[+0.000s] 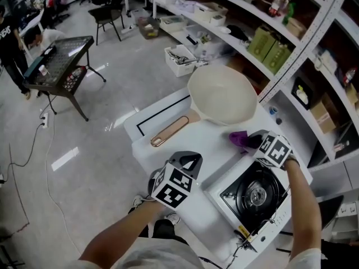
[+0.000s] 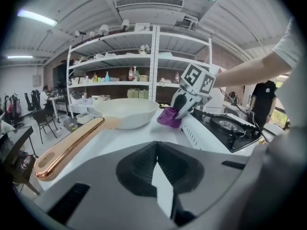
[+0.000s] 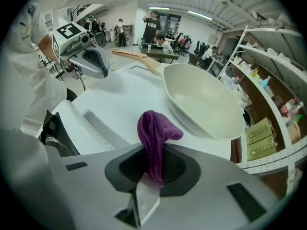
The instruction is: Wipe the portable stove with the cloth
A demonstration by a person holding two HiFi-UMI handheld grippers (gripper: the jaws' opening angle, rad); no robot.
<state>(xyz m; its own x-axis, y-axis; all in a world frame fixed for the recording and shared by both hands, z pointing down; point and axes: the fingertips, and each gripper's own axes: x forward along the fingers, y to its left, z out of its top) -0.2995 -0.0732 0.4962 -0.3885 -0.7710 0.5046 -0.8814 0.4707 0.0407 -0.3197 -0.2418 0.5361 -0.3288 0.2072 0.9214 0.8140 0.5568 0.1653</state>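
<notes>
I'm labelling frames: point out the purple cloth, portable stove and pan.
purple cloth [image 3: 153, 128], right gripper view, its bunched top.
portable stove [image 1: 257, 194], head view, burner centre.
pan [image 1: 221, 94], head view, its white bowl.

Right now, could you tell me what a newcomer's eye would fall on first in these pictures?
Probably the purple cloth, pinched upright in the right gripper just beside the portable stove at the white table's near right corner. Next, the big cream pan with its copper-coloured handle, lying behind the stove. The left gripper is shut and empty.
</notes>
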